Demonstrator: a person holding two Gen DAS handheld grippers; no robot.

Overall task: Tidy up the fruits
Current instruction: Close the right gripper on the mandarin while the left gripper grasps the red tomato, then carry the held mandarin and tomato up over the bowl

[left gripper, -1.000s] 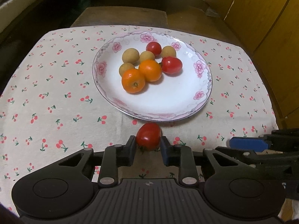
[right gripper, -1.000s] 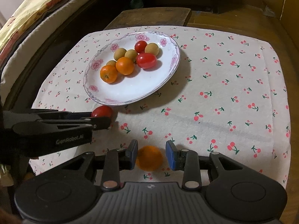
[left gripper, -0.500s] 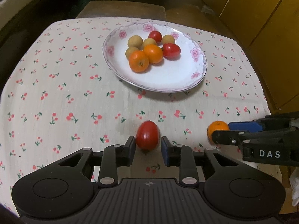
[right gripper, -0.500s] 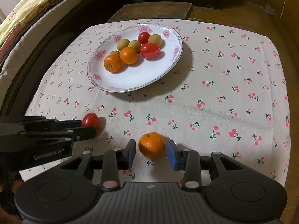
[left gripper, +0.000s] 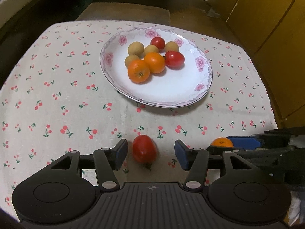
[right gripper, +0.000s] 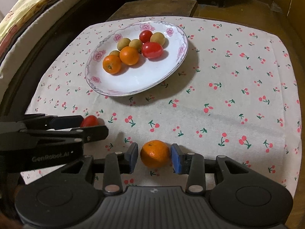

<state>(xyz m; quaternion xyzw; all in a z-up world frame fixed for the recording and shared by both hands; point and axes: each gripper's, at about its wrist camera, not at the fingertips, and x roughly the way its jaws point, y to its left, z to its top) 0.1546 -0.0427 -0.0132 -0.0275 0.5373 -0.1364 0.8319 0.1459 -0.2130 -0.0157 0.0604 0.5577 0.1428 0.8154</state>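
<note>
A white flowered plate [left gripper: 171, 97] [right gripper: 133, 87] holds two oranges, two red tomatoes and several tan longans. My left gripper [left gripper: 151, 153] is open around a red tomato [left gripper: 144, 148] that lies on the cherry-print cloth, with gaps on both sides. That tomato also shows in the right wrist view [right gripper: 89, 121]. My right gripper [right gripper: 154, 155] is open around an orange [right gripper: 155, 153] resting on the cloth; the right pad is close to it, the left pad stands apart. The orange shows in the left wrist view [left gripper: 222, 142].
The cherry-print cloth [right gripper: 228, 87] covers a small table. A wooden stool [right gripper: 158, 6] stands behind it. A cushioned bed edge [right gripper: 28, 28] runs along the left. Yellow cabinet doors [left gripper: 266, 28] stand at the right.
Both grippers have opened and let go of their fruits: the tomato and the orange now lie on the cloth between the spread fingers. Both grippers pulled back from the plate earlier.
</note>
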